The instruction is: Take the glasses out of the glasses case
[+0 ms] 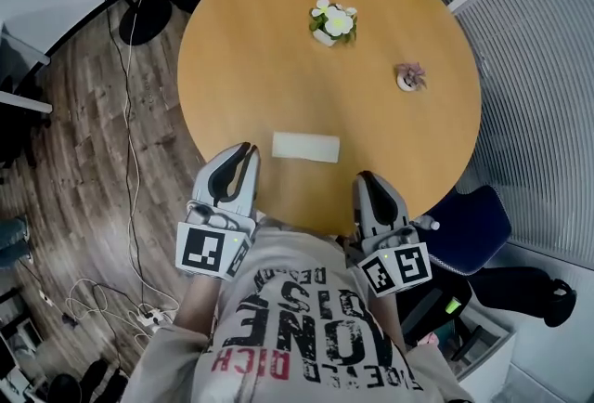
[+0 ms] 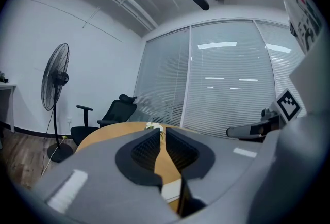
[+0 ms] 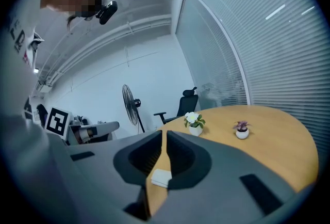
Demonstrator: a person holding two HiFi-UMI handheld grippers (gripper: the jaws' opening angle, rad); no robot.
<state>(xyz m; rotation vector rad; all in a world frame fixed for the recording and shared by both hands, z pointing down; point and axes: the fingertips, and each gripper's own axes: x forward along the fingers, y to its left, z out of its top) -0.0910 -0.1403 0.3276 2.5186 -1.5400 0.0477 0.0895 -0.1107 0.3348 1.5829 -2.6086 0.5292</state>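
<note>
Revealing whole glasses case (image 1: 305, 147), seemingly closed: head view.

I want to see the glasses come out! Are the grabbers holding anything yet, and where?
Nothing is held. The left gripper and right gripper are both empty, and the white case lies on the table, touching neither.

Glasses case (image 1: 305, 147): white, flat, rectangular, closed; lies flat on the round wooden table (image 1: 278, 48), long side crosswise, close to the table's near edge
</note>
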